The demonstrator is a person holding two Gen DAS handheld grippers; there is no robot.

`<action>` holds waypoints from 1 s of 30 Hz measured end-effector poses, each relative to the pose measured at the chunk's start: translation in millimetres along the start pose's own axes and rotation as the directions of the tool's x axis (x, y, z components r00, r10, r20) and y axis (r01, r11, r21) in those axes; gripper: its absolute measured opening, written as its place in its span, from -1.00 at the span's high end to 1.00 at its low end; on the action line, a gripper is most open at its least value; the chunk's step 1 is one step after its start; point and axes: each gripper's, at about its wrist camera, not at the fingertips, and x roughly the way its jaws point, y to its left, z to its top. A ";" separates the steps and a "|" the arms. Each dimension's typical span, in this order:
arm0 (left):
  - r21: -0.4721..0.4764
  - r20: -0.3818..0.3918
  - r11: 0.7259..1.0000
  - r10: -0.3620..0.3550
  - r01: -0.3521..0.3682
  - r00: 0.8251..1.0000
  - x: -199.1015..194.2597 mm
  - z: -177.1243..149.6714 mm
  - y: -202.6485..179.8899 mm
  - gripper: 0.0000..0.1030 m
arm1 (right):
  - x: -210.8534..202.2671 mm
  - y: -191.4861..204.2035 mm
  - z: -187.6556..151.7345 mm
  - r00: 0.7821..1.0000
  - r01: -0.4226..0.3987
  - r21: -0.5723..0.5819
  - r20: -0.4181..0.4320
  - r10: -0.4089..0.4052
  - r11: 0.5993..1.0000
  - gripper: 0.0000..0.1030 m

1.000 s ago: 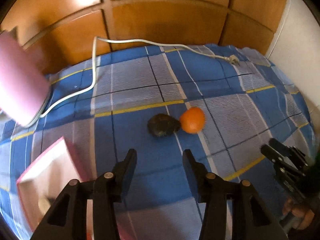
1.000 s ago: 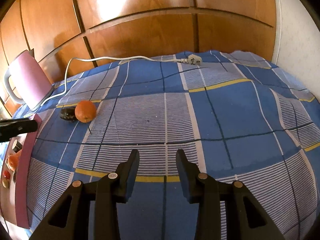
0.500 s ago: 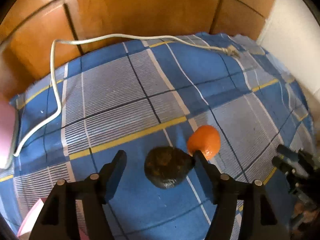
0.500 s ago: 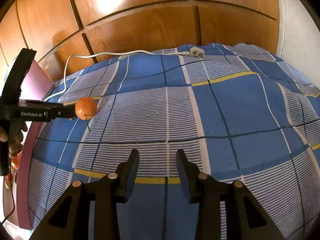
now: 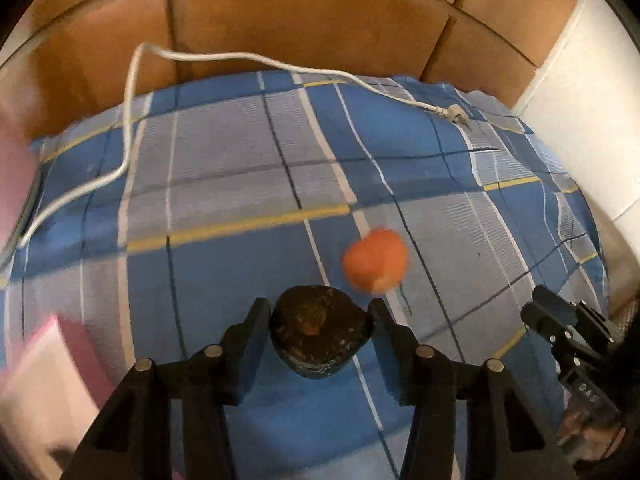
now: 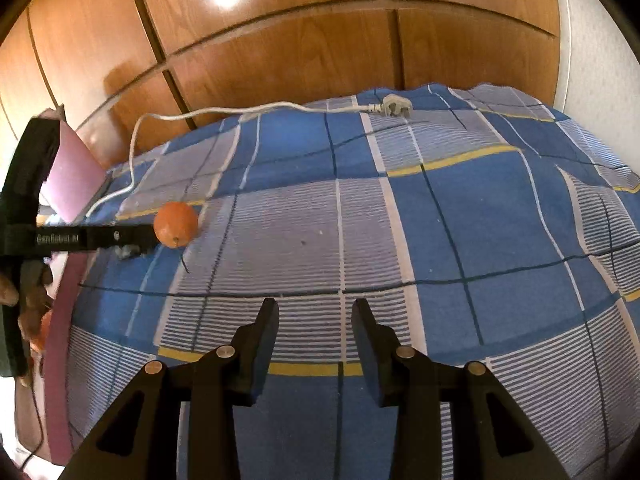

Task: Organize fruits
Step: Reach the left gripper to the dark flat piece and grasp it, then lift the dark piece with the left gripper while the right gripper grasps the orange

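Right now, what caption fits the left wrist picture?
Left gripper closing around a dark avocado beside an orange on a blue plaid bedsheet.

A dark, rough-skinned, rounded fruit (image 5: pixel 318 330) is seen on blue checked cloth, just beside a smooth round orange fruit (image 5: pixel 375 260).

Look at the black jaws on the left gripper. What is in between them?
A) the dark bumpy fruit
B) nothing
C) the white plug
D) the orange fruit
A: the dark bumpy fruit sits between the left gripper jaws, which are closing on it, while the orange fruit lies on the blanket beyond.
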 end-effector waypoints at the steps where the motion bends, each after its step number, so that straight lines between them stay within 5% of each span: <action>1: -0.017 0.002 1.000 -0.002 0.002 1.000 0.1 -5.1 -2.5 0.02 | -3.4 1.2 0.4 1.000 0.004 -0.010 0.012 -0.004 1.000 0.26; 10: -0.041 0.064 0.990 0.137 -0.135 0.989 -27.1 -74.3 -40.6 0.02 | 3.8 15.4 12.8 0.994 -0.094 -0.014 -0.052 0.093 0.995 0.26; 17: -0.029 0.140 0.979 0.202 -0.200 0.969 -32.2 -87.7 -51.2 0.02 | 29.3 46.7 52.7 0.949 -0.277 -0.015 -0.163 0.271 0.961 0.24; 20: -0.031 0.136 0.982 0.188 -0.185 0.973 -31.4 -87.2 -48.9 0.02 | 38.4 71.2 64.8 0.943 -0.296 -0.094 -0.189 0.275 0.951 -0.18; 24: -0.045 0.134 0.984 0.174 -0.170 0.976 -31.2 -88.0 -46.8 0.02 | 61.8 100.6 72.6 0.943 -0.282 -0.208 -0.240 0.230 0.937 -0.19; 28: -0.056 0.132 0.985 0.166 -0.160 0.977 -30.9 -87.8 -44.1 0.02 | 91.6 117.5 74.6 0.941 -0.258 -0.276 -0.288 0.176 0.926 -0.18; 30: -0.061 0.133 0.986 0.162 -0.155 0.978 -30.7 -87.9 -43.0 0.02 | 101.1 124.1 71.6 0.942 -0.247 -0.307 -0.298 0.154 0.919 0.24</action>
